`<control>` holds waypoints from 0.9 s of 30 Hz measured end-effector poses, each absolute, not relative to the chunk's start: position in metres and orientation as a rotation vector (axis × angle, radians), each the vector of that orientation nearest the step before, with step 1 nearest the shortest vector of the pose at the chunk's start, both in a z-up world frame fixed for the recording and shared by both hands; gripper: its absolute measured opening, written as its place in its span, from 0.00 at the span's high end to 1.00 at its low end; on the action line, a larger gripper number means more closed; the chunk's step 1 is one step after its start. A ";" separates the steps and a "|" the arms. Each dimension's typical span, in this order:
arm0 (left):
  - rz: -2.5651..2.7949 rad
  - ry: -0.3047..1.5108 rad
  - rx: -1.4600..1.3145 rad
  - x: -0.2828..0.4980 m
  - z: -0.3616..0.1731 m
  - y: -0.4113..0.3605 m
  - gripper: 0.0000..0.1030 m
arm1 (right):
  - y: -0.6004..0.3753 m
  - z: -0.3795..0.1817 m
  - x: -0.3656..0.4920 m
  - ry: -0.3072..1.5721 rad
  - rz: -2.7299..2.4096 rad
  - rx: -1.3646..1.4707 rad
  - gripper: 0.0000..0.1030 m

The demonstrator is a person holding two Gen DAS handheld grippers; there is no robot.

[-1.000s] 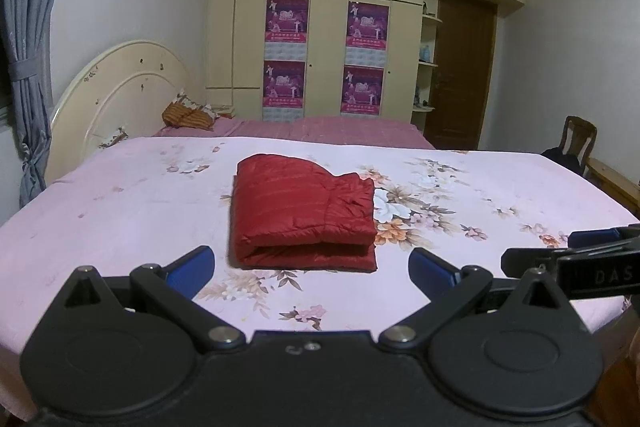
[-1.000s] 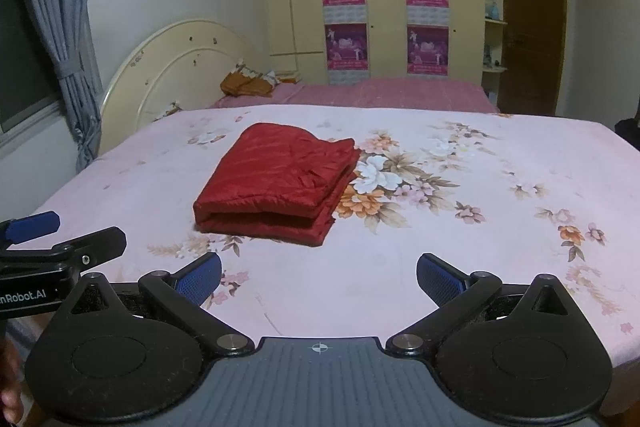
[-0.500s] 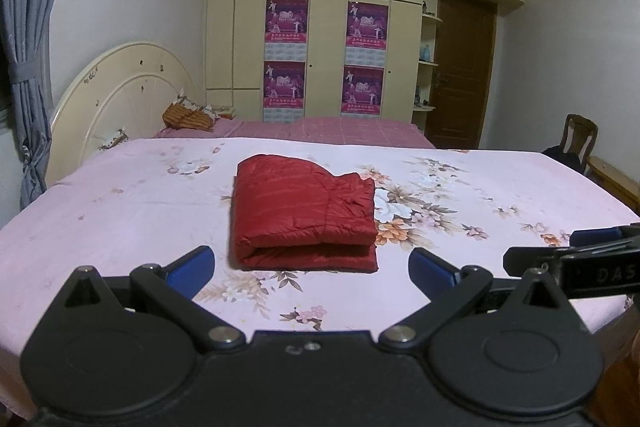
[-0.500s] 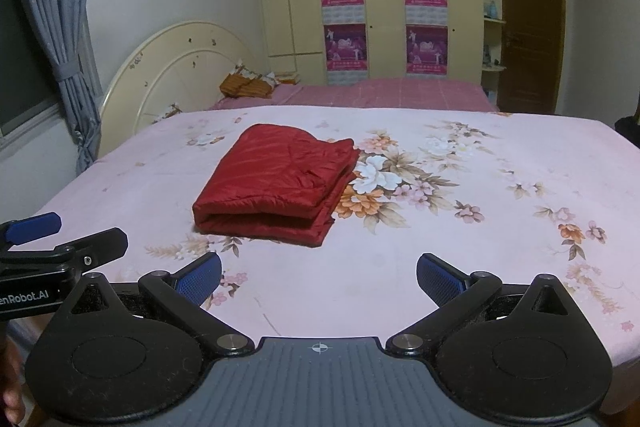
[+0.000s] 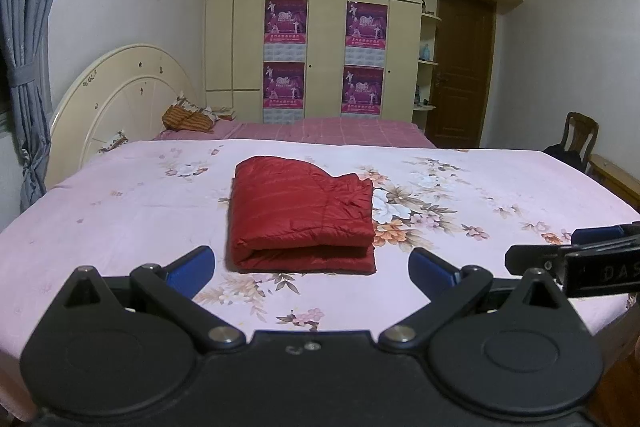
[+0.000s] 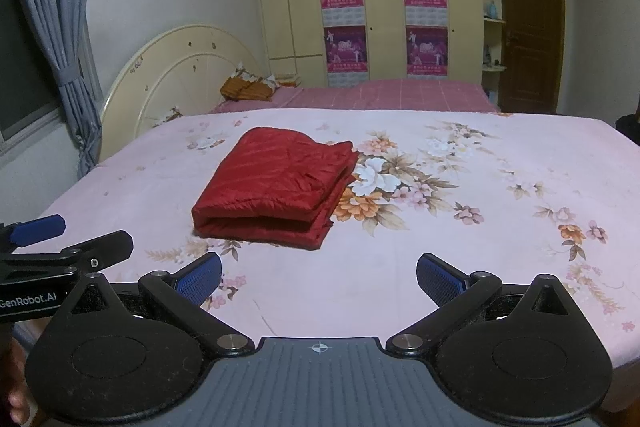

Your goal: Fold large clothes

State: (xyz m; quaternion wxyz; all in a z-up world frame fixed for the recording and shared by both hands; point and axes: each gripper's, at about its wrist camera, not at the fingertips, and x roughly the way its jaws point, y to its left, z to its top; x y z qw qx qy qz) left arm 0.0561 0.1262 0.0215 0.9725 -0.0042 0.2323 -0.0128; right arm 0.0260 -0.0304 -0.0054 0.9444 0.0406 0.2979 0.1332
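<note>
A red quilted jacket (image 5: 300,215) lies folded into a compact rectangle on the pink floral bedsheet (image 5: 120,211), its folded edge toward me. My left gripper (image 5: 312,267) hovers open just short of the jacket's near edge, holding nothing. In the right wrist view the same jacket (image 6: 276,183) sits ahead and a little left, and my right gripper (image 6: 318,277) is open and empty over the sheet (image 6: 480,247), well back from the cloth. Each gripper shows at the edge of the other's view.
A cream headboard (image 5: 120,95) stands at the left with an orange pillow (image 5: 186,119) behind the bed. Cream wardrobe doors with purple posters (image 5: 286,55) fill the back wall. A brown door (image 5: 460,75) and a wooden chair (image 5: 580,139) are at the right, a grey curtain (image 5: 28,47) at far left.
</note>
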 end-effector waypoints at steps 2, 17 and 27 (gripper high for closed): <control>-0.025 0.469 -0.007 0.057 0.021 0.125 0.00 | -0.031 -0.005 0.026 0.608 0.272 0.085 0.00; -0.022 0.467 0.003 0.059 0.021 0.123 0.00 | -0.033 -0.005 0.027 0.608 0.270 0.089 0.00; -0.022 0.460 -0.005 0.060 0.022 0.126 0.00 | -0.028 -0.004 0.027 0.606 0.275 0.082 0.00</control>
